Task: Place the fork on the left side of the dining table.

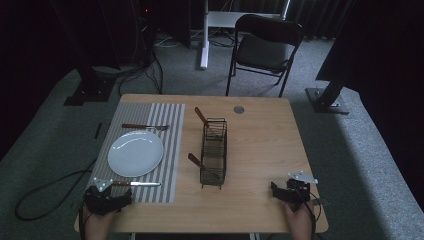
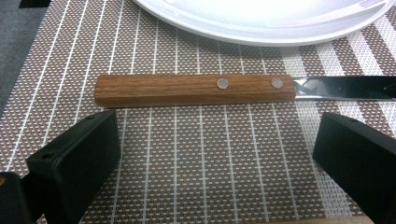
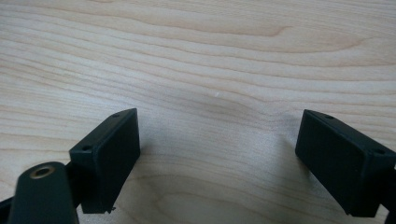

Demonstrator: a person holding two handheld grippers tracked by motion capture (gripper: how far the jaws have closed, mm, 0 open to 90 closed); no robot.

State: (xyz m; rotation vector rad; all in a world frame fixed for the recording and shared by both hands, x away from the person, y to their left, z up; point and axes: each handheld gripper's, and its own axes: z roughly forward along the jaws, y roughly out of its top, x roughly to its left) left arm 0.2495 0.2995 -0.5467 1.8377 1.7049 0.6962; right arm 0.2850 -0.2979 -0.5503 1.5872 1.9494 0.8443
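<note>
Table-setting scene, read left to right. At the near left corner of the table [image 1: 260,150], the left gripper [image 1: 116,199] rests at about 7 o'clock from the white plate [image 1: 135,153], its jaws spread wide and empty; in the left gripper view the knife [image 2: 196,89] lies crosswise just beyond the jaw tips, wooden handle to the left and blade running off to the right, flat on the striped placemat [image 2: 196,163] with the plate's rim at 12 o'clock from it. The knife thus sits at 6 o'clock of the plate, parallel to the table's near edge, while a fork [image 1: 145,127] lies at 12 o'clock of the plate. Toward the centre stands a wire cutlery basket [image 1: 214,152], with two wooden handles sticking out of it — one at the far end, one at the near end. At the near right corner the right gripper [image 1: 280,192] is likewise wide open, holding nothing, over bare wood. Judged step: the knife appears placed, or is about to be adjusted, by the left gripper. The next move probably calls for a reach to the basket — toward 11 o'clock for the right gripper — jaws aligned across one handle and closed on it before lifting it clear of the wires.
</note>
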